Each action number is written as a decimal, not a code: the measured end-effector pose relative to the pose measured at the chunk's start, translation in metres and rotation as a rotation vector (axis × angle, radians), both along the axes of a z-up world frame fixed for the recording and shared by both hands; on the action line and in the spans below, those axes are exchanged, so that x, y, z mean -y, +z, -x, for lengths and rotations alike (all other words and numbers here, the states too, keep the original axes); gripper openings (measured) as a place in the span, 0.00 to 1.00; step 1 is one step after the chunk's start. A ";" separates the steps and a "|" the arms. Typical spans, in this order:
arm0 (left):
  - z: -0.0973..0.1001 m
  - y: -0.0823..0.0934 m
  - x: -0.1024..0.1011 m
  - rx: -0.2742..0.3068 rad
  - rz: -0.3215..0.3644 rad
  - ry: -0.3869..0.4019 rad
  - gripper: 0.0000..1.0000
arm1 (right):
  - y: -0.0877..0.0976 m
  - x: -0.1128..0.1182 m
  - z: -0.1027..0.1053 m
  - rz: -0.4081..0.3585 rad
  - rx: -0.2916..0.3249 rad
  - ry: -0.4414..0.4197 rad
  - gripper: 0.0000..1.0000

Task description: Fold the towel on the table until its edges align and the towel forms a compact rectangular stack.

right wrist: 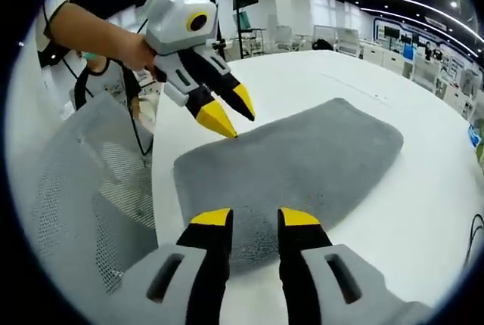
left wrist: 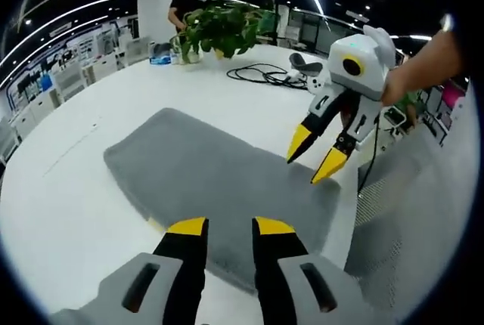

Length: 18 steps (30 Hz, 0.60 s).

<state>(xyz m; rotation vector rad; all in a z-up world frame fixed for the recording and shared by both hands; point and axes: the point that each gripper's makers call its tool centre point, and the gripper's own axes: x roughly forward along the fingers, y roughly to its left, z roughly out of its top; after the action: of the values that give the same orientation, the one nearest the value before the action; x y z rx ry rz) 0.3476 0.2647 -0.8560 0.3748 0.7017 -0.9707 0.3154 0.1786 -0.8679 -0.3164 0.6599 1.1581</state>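
A grey towel [left wrist: 219, 177] lies spread flat on the white table [left wrist: 68, 212], one layer thick. My left gripper [left wrist: 231, 227] stands open over the towel's near edge, with grey cloth showing between its yellow-tipped jaws. My right gripper [left wrist: 316, 156] reaches in from the right, open, its tips just above the towel's right end. In the right gripper view the towel [right wrist: 310, 155] stretches away to the right. There my right gripper [right wrist: 255, 219] is open over the towel's near corner, and my left gripper [right wrist: 231, 112] hovers open above the far left edge.
A potted plant [left wrist: 223, 26] and a black cable coil [left wrist: 265, 75] sit at the table's far side, with a person [left wrist: 187, 0] standing behind. A grey mesh chair [right wrist: 83, 181] stands beside the table edge next to a person [right wrist: 106, 79]. Bare table [right wrist: 423, 212] surrounds the towel.
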 end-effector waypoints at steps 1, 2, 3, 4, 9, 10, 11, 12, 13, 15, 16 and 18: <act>0.001 0.000 0.000 -0.001 0.001 -0.005 0.24 | 0.000 -0.001 0.004 -0.001 0.003 0.012 0.22; 0.005 0.000 -0.001 -0.002 0.002 -0.017 0.24 | 0.000 -0.001 0.006 -0.001 0.002 0.016 0.22; 0.007 -0.001 -0.002 -0.005 0.002 -0.021 0.24 | 0.000 -0.002 0.008 -0.001 -0.001 0.019 0.22; 0.010 -0.002 -0.003 -0.009 0.003 -0.030 0.24 | -0.003 -0.003 0.012 0.009 -0.004 0.035 0.22; 0.023 -0.002 0.002 -0.033 0.044 -0.055 0.24 | -0.015 0.001 0.022 0.073 0.007 0.106 0.21; 0.025 -0.002 0.004 -0.027 0.043 -0.071 0.24 | -0.016 0.001 0.023 0.072 0.007 0.111 0.21; 0.026 -0.002 0.006 -0.023 0.041 -0.080 0.24 | -0.018 0.002 0.027 0.080 0.008 0.127 0.21; 0.027 -0.002 0.007 -0.023 0.040 -0.081 0.24 | -0.019 0.003 0.028 0.099 0.019 0.139 0.21; 0.028 -0.003 0.007 -0.025 0.039 -0.078 0.24 | -0.021 0.004 0.029 0.105 0.024 0.142 0.21; 0.033 -0.006 0.008 -0.041 0.043 -0.072 0.24 | -0.023 0.002 0.034 0.098 0.031 0.175 0.22; 0.037 -0.008 0.008 -0.049 0.039 -0.073 0.24 | -0.023 0.001 0.035 0.095 0.032 0.186 0.22; 0.045 -0.012 0.006 -0.058 0.027 -0.057 0.24 | -0.026 0.002 0.039 0.117 0.026 0.199 0.24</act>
<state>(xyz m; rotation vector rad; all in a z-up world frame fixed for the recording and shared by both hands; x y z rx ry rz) 0.3022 0.2585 -0.8683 0.3459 0.7334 -1.0476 0.2766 0.1761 -0.8935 -0.5048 0.6864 1.3046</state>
